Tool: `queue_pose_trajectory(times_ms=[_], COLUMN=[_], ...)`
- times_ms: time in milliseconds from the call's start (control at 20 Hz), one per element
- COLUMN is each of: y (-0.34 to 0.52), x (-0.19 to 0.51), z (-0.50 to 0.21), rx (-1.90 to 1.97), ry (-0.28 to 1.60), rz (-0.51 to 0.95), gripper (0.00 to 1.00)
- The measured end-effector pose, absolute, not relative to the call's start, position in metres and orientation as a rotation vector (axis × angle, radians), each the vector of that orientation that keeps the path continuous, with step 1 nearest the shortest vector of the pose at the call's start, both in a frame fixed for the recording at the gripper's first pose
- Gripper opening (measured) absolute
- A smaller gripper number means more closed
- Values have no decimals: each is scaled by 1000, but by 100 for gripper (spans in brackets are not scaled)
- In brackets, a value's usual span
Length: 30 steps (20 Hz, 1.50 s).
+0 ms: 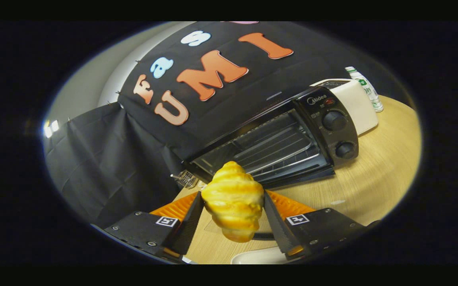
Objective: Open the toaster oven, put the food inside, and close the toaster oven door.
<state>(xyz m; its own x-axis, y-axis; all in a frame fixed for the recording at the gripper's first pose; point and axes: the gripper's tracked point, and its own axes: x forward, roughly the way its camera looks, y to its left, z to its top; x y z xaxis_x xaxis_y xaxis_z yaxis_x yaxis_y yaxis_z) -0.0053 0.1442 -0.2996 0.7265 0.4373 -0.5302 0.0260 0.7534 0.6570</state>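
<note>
The gripper (233,206) clamps the croissant (233,202) between both fingers at lower centre, lifted clear of the tabletop (372,178) for carrying. Beyond it, centre right, the toaster oven (280,139) stands with its door dropped open, rack exposed to receive the food.

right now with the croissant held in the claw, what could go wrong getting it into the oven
1. The claw pinches the croissant by its sides only; a tilt or jolt could let the croissant slip.
2. The toaster oven sits beyond the fingers with its door down; a low approach could catch the door edge.
3. The wire rack could snag the croissant's lower end.
</note>
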Motion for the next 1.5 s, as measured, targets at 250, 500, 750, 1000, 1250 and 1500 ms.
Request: queue_pose_trajectory(times_ms=[250,500,750,1000,1250,1500], y=[140,136,129,131,138,141], x=[41,73,100,120,126,116], z=[-313,-325,-337,-353,-366,-374], rx=[666,570,509,451,408,317], ry=[748,757,779,796,817,835], rz=[177,107,53,34,24,44], gripper=[83,83,83,83,84,84])
